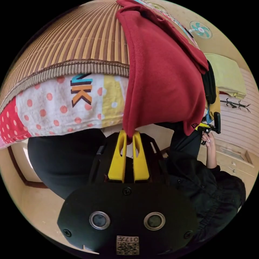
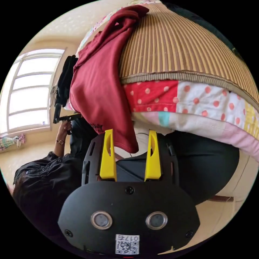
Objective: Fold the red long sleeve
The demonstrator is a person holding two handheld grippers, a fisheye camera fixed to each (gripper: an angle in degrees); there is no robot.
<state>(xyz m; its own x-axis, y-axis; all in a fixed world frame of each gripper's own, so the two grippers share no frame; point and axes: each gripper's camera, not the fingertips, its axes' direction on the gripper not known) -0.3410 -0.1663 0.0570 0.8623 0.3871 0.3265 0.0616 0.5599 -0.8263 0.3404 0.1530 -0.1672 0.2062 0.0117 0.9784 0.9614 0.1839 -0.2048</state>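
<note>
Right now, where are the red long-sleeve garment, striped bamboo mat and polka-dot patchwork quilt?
red long-sleeve garment [image 1: 164,81], left gripper view, hanging body.
striped bamboo mat [image 1: 81,37], left gripper view, top surface.
polka-dot patchwork quilt [image 2: 205,102], right gripper view, side edge.

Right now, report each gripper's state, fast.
Left gripper: shut on the dark red cotton long sleeve shirt, pinching its hem.
Right gripper: open, shirt corner hanging between its jaws.

Cream walls; wall fan [image 1: 200,29] mounted high. Bright multi-pane window [image 2: 29,89] — daylight entering. Bamboo mat [image 1: 75,35] over patchwork polka-dot quilt [image 1: 54,108].

Bed [image 1: 64,105], striped mat [image 1: 81,35], red long sleeve [image 1: 164,81]
</note>
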